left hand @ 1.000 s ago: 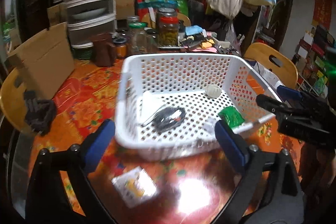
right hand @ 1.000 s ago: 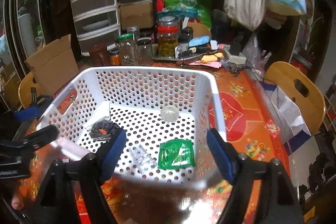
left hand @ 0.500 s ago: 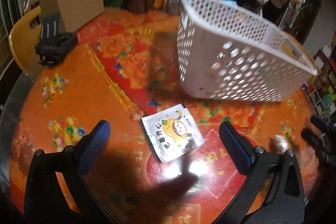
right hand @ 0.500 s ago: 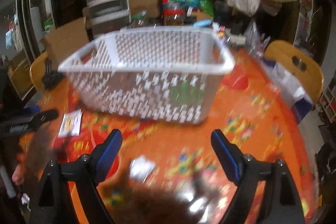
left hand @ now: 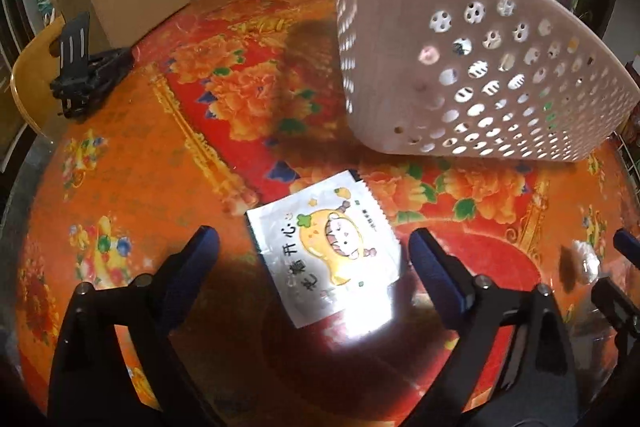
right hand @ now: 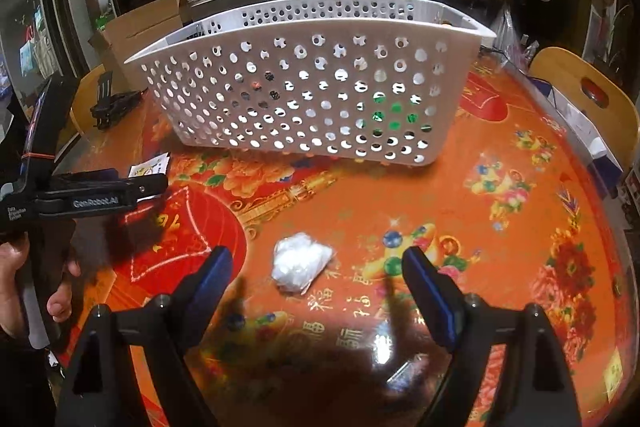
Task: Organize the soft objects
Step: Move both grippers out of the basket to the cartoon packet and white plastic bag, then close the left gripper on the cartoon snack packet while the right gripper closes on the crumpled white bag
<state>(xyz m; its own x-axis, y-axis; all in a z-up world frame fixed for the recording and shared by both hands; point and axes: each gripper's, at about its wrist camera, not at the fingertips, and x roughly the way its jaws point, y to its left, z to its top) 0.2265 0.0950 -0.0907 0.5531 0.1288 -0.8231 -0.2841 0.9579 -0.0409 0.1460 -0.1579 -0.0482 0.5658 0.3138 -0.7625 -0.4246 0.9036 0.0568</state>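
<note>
Packet [left hand: 326,251] and crumpled white wad [right hand: 300,262] lie on the table [right hand: 520,247] before the basket [right hand: 304,83]; we have dropped both grippers from above it. Left gripper [left hand: 314,259] is closing around the packet, untouched; right gripper [right hand: 316,281] straddles the wad, released. Packet's long axis runs diagonally, far-right corner toward the basket.

Dim room, overhead glare on the glossy tablecloth [left hand: 120,147], dark fisheye corners, soft shadows.

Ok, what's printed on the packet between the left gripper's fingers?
White packet with a yellow cartoon figure and black characters; left wrist view.
</note>
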